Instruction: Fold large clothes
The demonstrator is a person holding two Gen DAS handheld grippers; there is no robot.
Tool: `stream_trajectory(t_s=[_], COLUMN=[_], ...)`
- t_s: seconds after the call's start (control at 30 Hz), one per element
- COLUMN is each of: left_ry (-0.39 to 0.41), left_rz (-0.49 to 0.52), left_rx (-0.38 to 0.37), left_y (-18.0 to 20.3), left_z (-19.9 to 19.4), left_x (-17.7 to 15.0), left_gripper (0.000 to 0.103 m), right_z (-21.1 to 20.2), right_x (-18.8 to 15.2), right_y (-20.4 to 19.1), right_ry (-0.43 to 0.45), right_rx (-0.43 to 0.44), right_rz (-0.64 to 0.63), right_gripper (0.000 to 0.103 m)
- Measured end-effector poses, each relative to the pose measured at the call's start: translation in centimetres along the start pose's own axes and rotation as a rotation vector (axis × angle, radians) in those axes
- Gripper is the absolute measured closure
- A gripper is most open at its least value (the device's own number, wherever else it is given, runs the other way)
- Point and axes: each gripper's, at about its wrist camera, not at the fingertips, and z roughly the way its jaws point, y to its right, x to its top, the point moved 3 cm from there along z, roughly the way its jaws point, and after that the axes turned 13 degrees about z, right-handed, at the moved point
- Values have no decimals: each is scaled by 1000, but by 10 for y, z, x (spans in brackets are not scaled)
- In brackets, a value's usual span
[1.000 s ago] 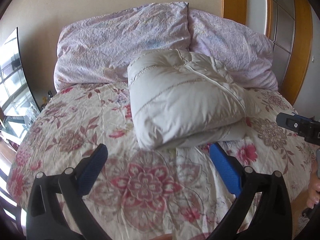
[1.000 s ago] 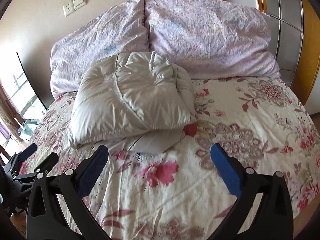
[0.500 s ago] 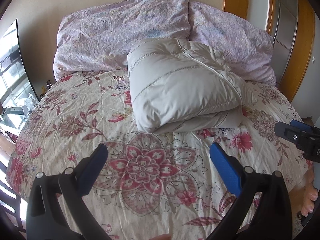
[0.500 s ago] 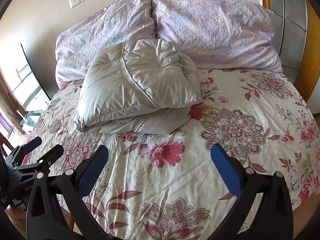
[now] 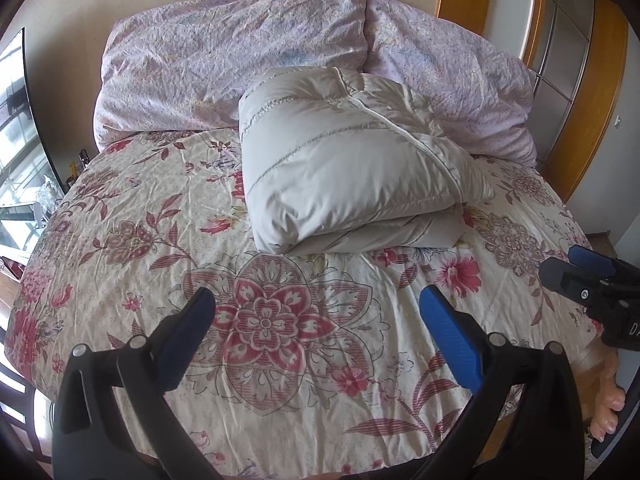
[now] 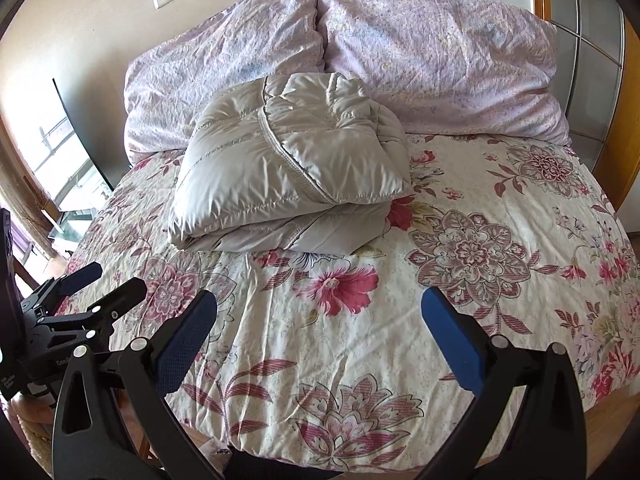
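Note:
A pale grey puffer jacket [image 5: 344, 160] [image 6: 292, 164] lies folded into a thick bundle on the flowered bed cover [image 5: 160, 240] [image 6: 500, 240], just in front of the pillows. My left gripper [image 5: 316, 320] hangs open above the near part of the bed, well short of the jacket, with nothing between its blue pads. My right gripper [image 6: 318, 322] is open too and empty, back near the bed's front edge. Each gripper shows at the side of the other's view, the right gripper [image 5: 592, 280] at the right edge and the left gripper [image 6: 88, 292] at the left edge.
Two lilac pillows [image 5: 240, 60] [image 6: 432, 52] lean on the wall behind the jacket. A wooden wardrobe [image 5: 576, 80] stands to the right of the bed. A dark screen [image 6: 76, 132] and a window are to the left. A person's bare toes [image 5: 608, 420] show by the bed's front right corner.
Both grippers have drawn back and up from the bed, so the folded jacket looks farther off and more of the cover shows. The jacket itself has not moved.

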Motion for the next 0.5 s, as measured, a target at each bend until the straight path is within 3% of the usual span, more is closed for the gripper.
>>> stream_trajectory(t_s=[0.5], left_ry=[-16], left_rz=[-8], left_rx=[6], left_y=[1], left_z=[1], left_x=[1], left_gripper=[2], right_z=[6], right_x=[0], right_y=[-2], right_ry=[-30], right_rx=[38], right_rz=[19], right_gripper=[1])
